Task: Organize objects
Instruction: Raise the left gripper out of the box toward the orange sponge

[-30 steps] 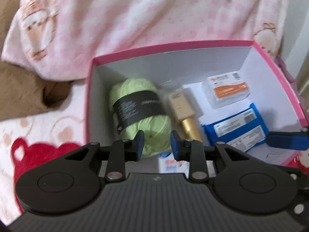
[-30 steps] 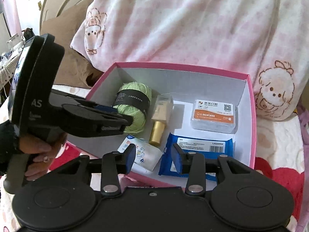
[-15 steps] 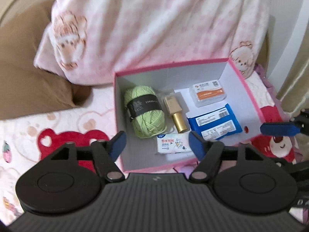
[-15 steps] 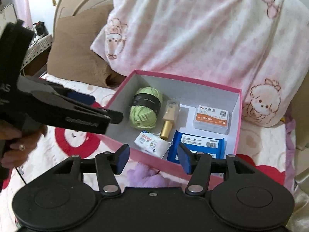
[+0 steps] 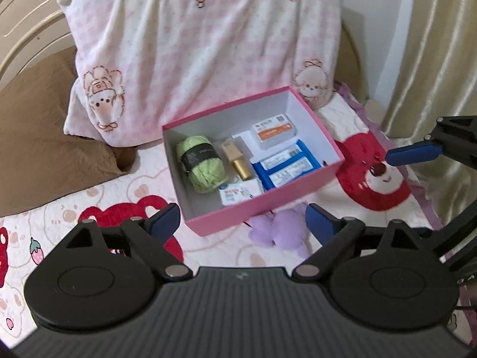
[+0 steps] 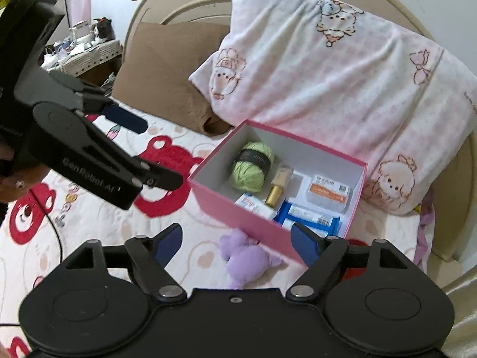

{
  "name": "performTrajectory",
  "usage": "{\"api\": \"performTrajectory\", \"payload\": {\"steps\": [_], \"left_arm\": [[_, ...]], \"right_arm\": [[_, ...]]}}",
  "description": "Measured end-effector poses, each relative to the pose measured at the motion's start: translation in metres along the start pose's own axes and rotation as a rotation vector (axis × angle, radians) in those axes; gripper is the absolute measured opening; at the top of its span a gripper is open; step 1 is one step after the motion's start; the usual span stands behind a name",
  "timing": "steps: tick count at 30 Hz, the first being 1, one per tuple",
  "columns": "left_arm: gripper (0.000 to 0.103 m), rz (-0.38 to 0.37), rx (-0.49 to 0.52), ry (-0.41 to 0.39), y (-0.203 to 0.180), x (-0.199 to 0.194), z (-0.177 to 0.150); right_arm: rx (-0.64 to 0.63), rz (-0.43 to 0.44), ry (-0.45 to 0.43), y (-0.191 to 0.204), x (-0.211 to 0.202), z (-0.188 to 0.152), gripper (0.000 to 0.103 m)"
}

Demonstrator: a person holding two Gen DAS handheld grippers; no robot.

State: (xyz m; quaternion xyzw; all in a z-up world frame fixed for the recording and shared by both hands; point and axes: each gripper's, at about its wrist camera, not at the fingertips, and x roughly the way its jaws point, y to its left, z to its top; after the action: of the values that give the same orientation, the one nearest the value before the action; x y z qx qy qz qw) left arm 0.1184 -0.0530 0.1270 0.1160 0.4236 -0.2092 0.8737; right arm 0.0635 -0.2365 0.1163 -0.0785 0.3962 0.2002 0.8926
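On the bed [image 5: 125, 197], in front of a pink-checked pillow [image 5: 208, 50], sits the pink box [image 5: 268, 205] holding green yarn [image 5: 205, 164], a gold bottle [image 5: 238, 164], a blue pack [image 5: 286, 167], an orange-labelled case [image 5: 274, 129] and a small tissue pack [image 5: 238, 194]. The left gripper [image 5: 243, 223] and right gripper [image 6: 235, 238] hover above it, jaws just spread wide, nothing between them, touching nothing. A purple plush [image 6: 244, 259] lies beside the box's near wall.

Your hand [image 6: 12, 179] is cut off at the left edge of the right wrist view. The pink box's [image 6: 238, 208] near wall hides part of the blue packet [image 6: 307, 216]. Label print is too small to read. The shelf clutter [image 6: 80, 41], upper left, is indistinct.
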Motion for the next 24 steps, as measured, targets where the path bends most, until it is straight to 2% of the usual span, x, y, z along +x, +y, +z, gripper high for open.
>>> {"api": "performTrajectory", "payload": {"steps": [4, 7, 12, 18, 24], "left_arm": [[0.091, -0.043, -0.011, 0.024, -0.006, -0.004, -0.018], [0.091, -0.060, 0.020, 0.020, -0.015, -0.003, -0.034], [0.091, -0.085, 0.033, 0.052, -0.022, 0.007, -0.054], [0.088, -0.210, 0.022, 0.103, -0.027, 0.036, -0.075], [0.088, -0.236, 0.058, 0.117, -0.043, 0.070, -0.104]], "right_arm": [[0.013, 0.024, 0.016, 0.005, -0.006, -0.023, 0.091], [0.017, 0.032, 0.036, 0.009, -0.007, -0.040, 0.091], [-0.007, 0.041, 0.116, 0.013, -0.003, -0.069, 0.091], [0.008, 0.064, 0.133, 0.014, 0.011, -0.097, 0.091], [0.035, 0.074, 0.120, 0.014, 0.038, -0.125, 0.091]]}}
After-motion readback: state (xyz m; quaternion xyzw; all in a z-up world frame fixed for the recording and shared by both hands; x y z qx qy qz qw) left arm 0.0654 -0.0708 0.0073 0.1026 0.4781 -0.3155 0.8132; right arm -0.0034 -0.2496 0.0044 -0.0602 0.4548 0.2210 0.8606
